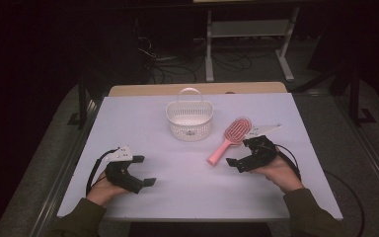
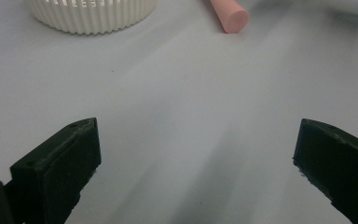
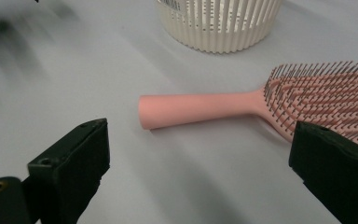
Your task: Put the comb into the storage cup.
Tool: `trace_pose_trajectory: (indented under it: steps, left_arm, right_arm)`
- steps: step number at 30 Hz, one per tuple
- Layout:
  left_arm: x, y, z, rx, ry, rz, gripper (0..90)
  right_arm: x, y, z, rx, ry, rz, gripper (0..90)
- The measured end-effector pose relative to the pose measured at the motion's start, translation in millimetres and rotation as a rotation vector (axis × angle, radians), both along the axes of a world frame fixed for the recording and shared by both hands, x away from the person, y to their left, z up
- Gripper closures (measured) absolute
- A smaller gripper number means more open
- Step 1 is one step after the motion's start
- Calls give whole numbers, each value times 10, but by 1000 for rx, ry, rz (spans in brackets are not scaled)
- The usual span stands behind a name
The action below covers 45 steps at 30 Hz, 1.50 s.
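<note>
A pink hairbrush [image 1: 228, 138] lies bristles up on the white table [image 1: 177, 197], right of centre; its handle [image 3: 191, 108] points toward the front left. A slotted white basket [image 1: 189, 118] with a loop handle stands behind it at the table's middle. My right gripper [image 1: 240, 154] is open, low over the table just right of the brush handle, with nothing between its jaws. My left gripper [image 1: 144, 171] is open at the front left, far from the brush. In the left gripper view the basket's base [image 2: 91, 16] and the handle's tip [image 2: 230, 17] lie ahead.
A wooden board edge [image 1: 197, 89] shows behind the table. Beyond it, a metal frame [image 1: 249, 44] and cables lie on the dark floor. A dark blur [image 3: 9, 37] crosses the upper left of the right gripper view.
</note>
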State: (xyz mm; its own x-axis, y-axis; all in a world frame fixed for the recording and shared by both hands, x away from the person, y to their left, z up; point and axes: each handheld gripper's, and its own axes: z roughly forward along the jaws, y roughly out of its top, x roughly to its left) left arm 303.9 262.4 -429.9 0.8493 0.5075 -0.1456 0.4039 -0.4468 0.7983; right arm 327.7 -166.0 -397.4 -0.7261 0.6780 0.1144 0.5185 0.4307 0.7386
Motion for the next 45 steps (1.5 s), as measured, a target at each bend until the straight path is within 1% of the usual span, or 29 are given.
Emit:
trace_pose_trajectory:
  steps: [9, 13, 15, 18, 23, 25, 31, 32, 33, 35, 39, 40, 43, 45]
  left_arm:
    - [2, 6, -4, 2, 0, 3, 3]
    - [-15, 20, -9, 0, 2, 13, 3]
    - [-26, 34, -7, -2, 3, 21, 3]
    - [-28, 44, 7, -6, -3, 28, 3]
    - [-20, 36, -1, -1, -2, 30, 3]
    - [-19, 38, -4, -4, -2, 28, 3]
    - [-22, 35, -5, -4, 0, 19, 3]
    - [-23, 35, -7, -4, 0, 18, 4]
    - [-25, 36, -8, -4, 0, 18, 4]
    - [-25, 36, -14, -5, 2, 15, 3]
    - [-19, 46, -9, -8, -1, 17, 3]
    - [-16, 50, -9, -11, -1, 18, 4]
    - [-7, 49, -16, -11, 3, 18, 4]
    - [-7, 47, -14, -13, 3, 16, 3]
  right_arm:
    - [50, 47, 23, -2, 0, 8, 78]
    - [63, 67, 41, -2, 2, 10, 102]
    - [92, 82, 59, 3, -2, 12, 132]
    - [113, 103, 73, 6, -6, 14, 146]
    - [169, 155, 94, 14, -8, 29, 196]
    - [205, 170, 111, 23, -9, 28, 227]
    - [266, 194, 114, 37, -9, 28, 277]
    - [290, 205, 114, 43, 2, 25, 309]
    - [290, 205, 114, 43, 2, 25, 309]
    - [319, 239, 122, 48, 2, 27, 353]
    - [329, 284, 126, 46, 4, 37, 383]
    - [335, 303, 128, 43, 4, 41, 405]
    - [344, 308, 132, 40, 2, 36, 422]
    - [363, 316, 131, 48, 4, 27, 457]
